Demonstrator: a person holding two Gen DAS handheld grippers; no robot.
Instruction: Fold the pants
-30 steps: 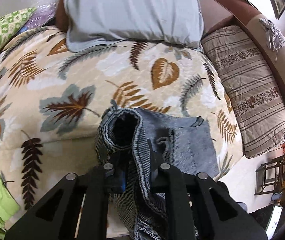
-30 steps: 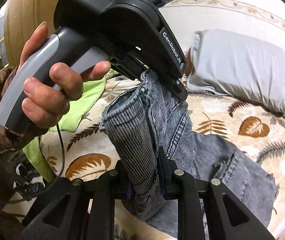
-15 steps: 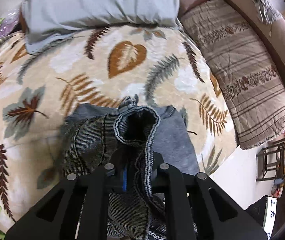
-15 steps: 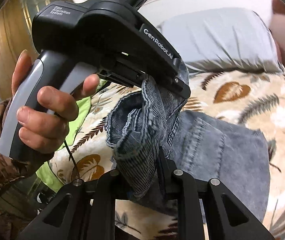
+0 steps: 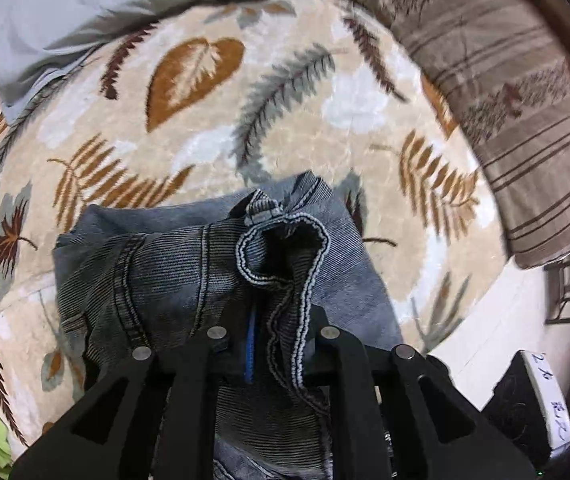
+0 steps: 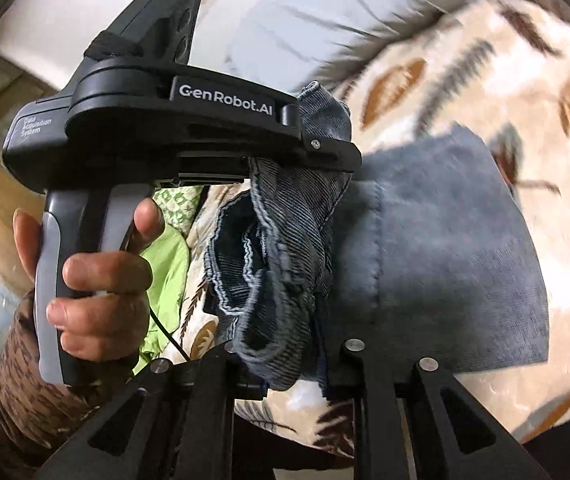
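Grey-blue denim pants (image 5: 173, 264) lie partly folded near the foot edge of the bed (image 5: 325, 92), their stitched end bunched and lifted above the flat layer.

We see the pants (image 5: 173, 264) as ribbed grey-blue denim with pale stitched seams. The blanket (image 5: 293, 120) looks plush and softly napped. The left gripper (image 6: 189, 136) is matt black plastic with small metal screws.
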